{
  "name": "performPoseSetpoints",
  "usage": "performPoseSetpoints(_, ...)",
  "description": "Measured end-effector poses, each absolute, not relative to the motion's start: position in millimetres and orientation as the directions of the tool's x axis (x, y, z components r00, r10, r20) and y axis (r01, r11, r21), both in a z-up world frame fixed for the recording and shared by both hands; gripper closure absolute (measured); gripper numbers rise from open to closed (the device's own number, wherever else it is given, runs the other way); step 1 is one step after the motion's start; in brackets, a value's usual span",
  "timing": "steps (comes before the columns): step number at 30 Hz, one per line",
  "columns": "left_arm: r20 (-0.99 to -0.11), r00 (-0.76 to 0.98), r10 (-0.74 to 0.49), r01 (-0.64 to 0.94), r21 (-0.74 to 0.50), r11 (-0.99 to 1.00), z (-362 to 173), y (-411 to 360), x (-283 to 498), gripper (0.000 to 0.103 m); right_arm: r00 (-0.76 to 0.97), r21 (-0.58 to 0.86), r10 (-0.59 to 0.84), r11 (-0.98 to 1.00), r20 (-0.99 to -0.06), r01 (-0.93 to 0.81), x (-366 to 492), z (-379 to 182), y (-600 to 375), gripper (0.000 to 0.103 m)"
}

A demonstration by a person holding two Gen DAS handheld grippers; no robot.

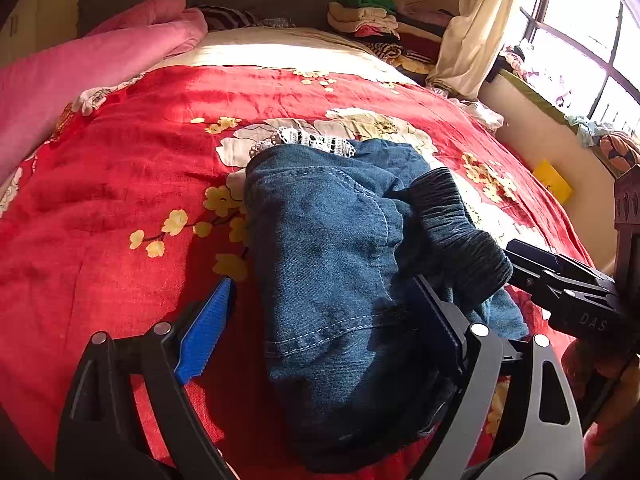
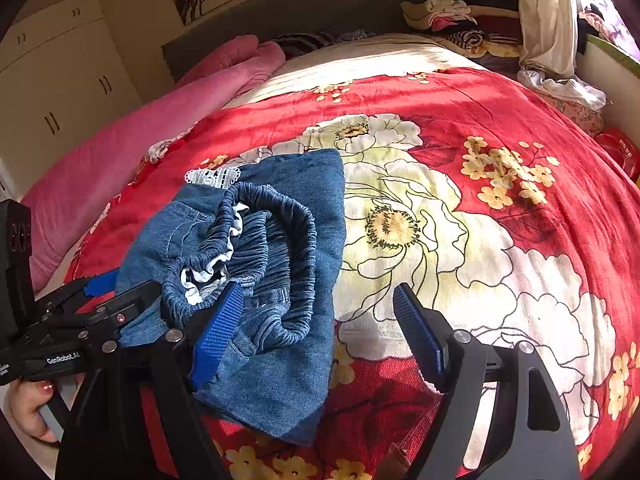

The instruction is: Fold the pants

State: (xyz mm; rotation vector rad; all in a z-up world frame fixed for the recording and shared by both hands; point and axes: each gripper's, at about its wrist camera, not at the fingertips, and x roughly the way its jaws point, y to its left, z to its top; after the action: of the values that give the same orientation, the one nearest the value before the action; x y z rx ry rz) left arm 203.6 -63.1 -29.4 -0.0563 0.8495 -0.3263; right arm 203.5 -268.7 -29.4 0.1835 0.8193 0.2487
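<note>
Blue denim pants lie as a folded bundle on the red floral bedspread. The dark elastic waistband rests on top at the right, and white lace trim peeks out at the far end. My left gripper is open and straddles the bundle's near part, its left pad over bare bedspread. In the right wrist view, the pants sit left of centre with the waistband gathered on top. My right gripper is open, its left pad over the waistband edge and its right pad above the bedspread. The left gripper shows beside the pants.
A pink blanket runs along the bed's left side. Stacked clothes and a cream curtain stand at the far right by the window. White cupboards line the left wall, and a grey headboard stands behind.
</note>
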Motion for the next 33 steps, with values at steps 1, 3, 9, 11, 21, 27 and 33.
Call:
performPoseSetpoints(1, -0.727, 0.615, -0.304, 0.261, -0.176, 0.949, -28.3, -63.5, 203.4, 0.019, 0.658, 0.258, 0.288, 0.955, -0.696, -0.146, 203.0, -28.9, -269.0, 0.023)
performPoseSetpoints(3, -0.725, 0.619, -0.303, 0.262, -0.174, 0.949, -26.5, -63.7, 203.2, 0.017, 0.661, 0.259, 0.286, 0.955, -0.694, -0.143, 202.4, -27.5, -270.3, 0.022)
performPoseSetpoints(9, -0.718, 0.631, -0.296, 0.254, -0.169, 0.952, -19.5, -61.4, 200.6, 0.012, 0.678, 0.266, 0.285, 0.954, -0.678, -0.134, 200.8, -21.7, -275.3, 0.014)
performPoseSetpoints(11, -0.714, 0.637, -0.292, 0.252, -0.165, 0.954, -16.0, -61.3, 199.3, 0.01, 0.682, 0.266, 0.281, 0.955, -0.675, -0.131, 200.5, -19.8, -276.1, 0.012)
performPoseSetpoints(21, -0.709, 0.646, -0.281, 0.249, -0.151, 0.957, -5.6, -60.9, 190.0, 0.01, 0.699, 0.27, 0.274, 0.955, -0.661, -0.119, 196.0, -11.5, -280.7, 0.008)
performPoseSetpoints(27, -0.695, 0.665, -0.272, 0.241, -0.145, 0.96, 4.4, -57.3, 180.0, 0.01, 0.707, 0.264, 0.279, 0.955, -0.65, -0.134, 186.1, -1.0, -279.8, 0.006)
performPoseSetpoints(33, -0.684, 0.675, -0.276, 0.226, -0.165, 0.96, 10.9, -49.1, 166.3, 0.01, 0.716, 0.261, 0.283, 0.954, -0.638, -0.145, 168.8, 7.6, -277.6, 0.005)
